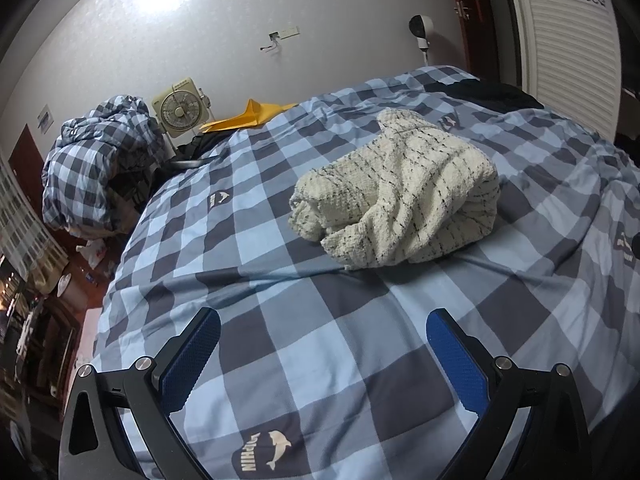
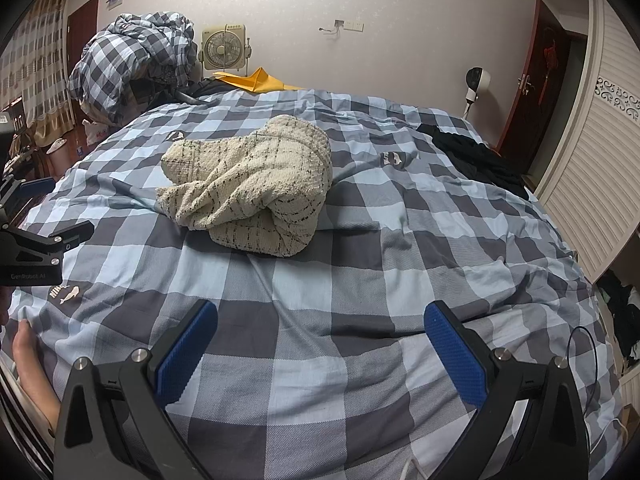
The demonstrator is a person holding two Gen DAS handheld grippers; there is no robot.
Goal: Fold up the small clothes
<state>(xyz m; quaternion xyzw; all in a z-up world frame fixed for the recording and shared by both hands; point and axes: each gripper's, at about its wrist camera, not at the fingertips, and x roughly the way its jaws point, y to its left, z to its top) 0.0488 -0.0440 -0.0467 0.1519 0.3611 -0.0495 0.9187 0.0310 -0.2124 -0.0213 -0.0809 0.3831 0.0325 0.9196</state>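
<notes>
A: Closest to you, your left gripper (image 1: 322,322) and right gripper (image 2: 320,316) both hover over the checked bedspread (image 1: 304,364), each with its blue pads spread wide and nothing between them.

B: And the piece to fold?

A: The cream knitted garment (image 1: 400,196) lies bunched in a heap on the bedspread, at twelve o'clock from your right gripper and about one o'clock from your left, well apart from both.

B: What might go wrong?

A: I judge that a low pinch could catch the bedspread along with the knit, and that grabbing the twisted bundle mid-heap would drag it instead of opening it.

B: Anything around it?

A: Nothing blocks your reach. Farther off, black clothing (image 2: 476,156) lies at two o'clock, a yellow sheet (image 2: 256,78) and a fan (image 2: 224,48) at eleven, and a bundled checked quilt (image 2: 132,60) at ten.
</notes>
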